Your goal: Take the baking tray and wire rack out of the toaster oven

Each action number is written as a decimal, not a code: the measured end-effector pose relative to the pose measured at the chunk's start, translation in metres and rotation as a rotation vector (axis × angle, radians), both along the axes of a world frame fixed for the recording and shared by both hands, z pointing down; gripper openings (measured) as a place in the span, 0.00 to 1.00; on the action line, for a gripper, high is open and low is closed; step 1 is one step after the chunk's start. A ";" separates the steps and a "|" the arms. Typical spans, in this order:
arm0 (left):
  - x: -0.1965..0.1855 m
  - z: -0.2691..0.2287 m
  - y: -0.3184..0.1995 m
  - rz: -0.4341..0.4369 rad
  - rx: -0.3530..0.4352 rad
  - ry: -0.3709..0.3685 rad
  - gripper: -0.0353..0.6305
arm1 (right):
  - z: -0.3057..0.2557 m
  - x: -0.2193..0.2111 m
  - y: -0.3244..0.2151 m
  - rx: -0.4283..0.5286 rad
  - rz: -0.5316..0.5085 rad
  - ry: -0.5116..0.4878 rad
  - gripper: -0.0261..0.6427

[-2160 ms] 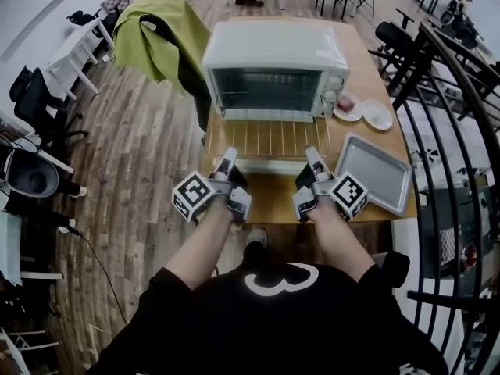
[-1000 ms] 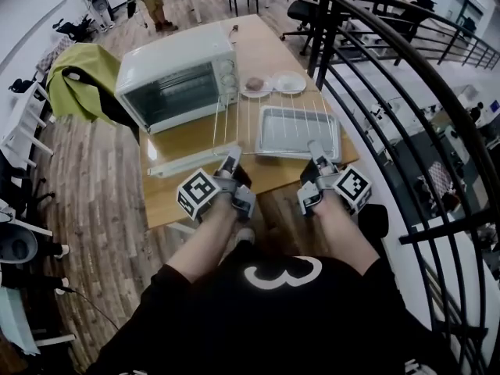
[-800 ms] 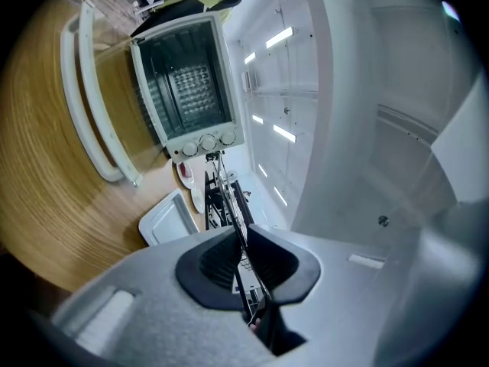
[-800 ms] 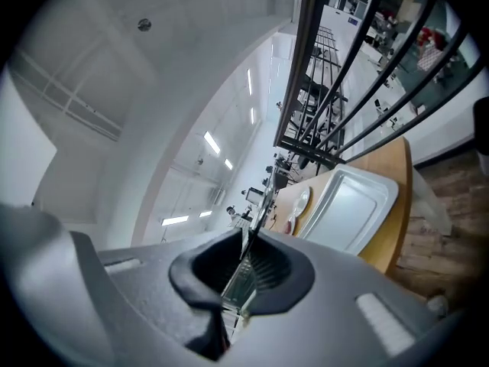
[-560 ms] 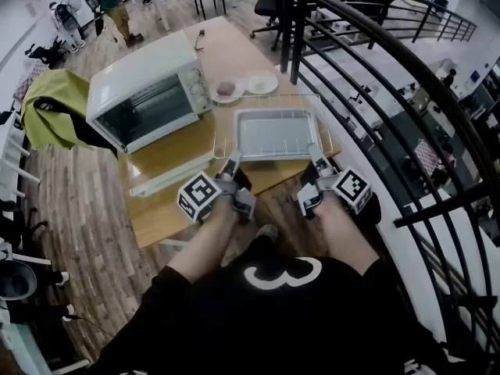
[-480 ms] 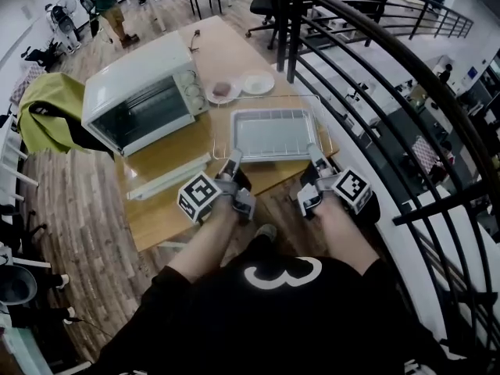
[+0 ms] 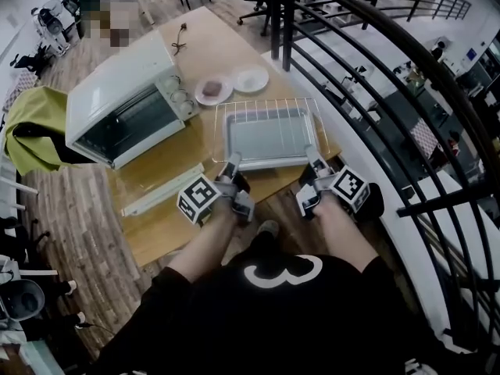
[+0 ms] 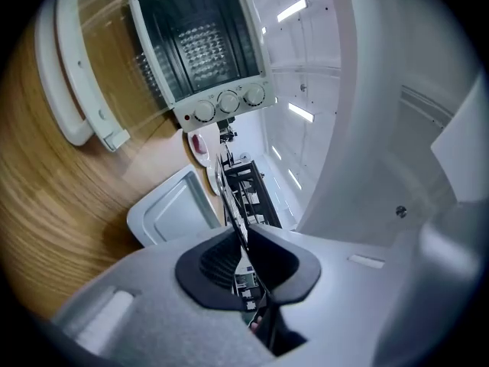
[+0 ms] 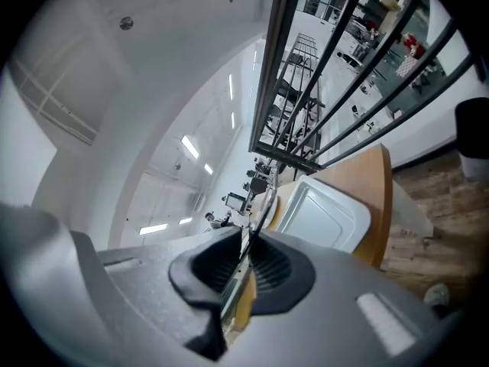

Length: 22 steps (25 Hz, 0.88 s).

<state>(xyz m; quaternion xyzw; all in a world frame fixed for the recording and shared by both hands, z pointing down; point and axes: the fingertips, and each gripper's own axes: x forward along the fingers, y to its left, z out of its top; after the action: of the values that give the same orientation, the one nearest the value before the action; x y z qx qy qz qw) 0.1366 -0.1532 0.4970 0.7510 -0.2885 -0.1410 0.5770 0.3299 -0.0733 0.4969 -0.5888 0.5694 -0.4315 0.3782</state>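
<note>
Two hand-held grippers pinch the near edge of a wire rack [image 7: 266,101] above a wooden table [image 7: 187,57], seen from overhead. At far left a green cloth [image 7: 27,127] drapes over a chair. Next comes the white toaster oven [image 7: 117,92], its door [image 7: 160,190] folded down flat and its cavity apparently empty. Just right of the door, the left gripper [image 7: 232,163] is clamped on the rack's near-left corner, and its own view shows thin wire nipped between the black pads [image 8: 218,262]. The rack spreads level directly over the baking tray [image 7: 269,139], which lies on the table near its right edge; whether wire touches tray cannot be told. Two small plates [image 7: 212,90] sit beyond them. The right gripper [image 7: 315,161] is likewise closed on the near-right corner. A black railing [image 7: 367,69] runs along the right. Both items look to be out of the oven, and what seems left is setting the rack down and letting go.
</note>
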 end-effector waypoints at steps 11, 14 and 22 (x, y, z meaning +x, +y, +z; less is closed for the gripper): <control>0.009 0.048 -0.017 0.013 -0.069 -0.039 0.11 | 0.048 0.010 -0.019 -0.072 -0.006 -0.018 0.08; 0.010 0.056 -0.017 0.018 -0.076 -0.055 0.11 | 0.057 0.010 -0.020 -0.082 -0.014 -0.018 0.08; 0.006 0.086 -0.011 0.071 -0.121 -0.119 0.12 | 0.082 0.006 -0.017 -0.123 -0.053 -0.023 0.09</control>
<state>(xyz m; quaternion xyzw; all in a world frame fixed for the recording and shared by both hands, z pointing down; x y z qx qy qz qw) 0.1430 -0.1641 0.5826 0.7315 -0.3034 -0.0580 0.6078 0.3355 -0.0900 0.5794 -0.5908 0.5528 -0.4819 0.3364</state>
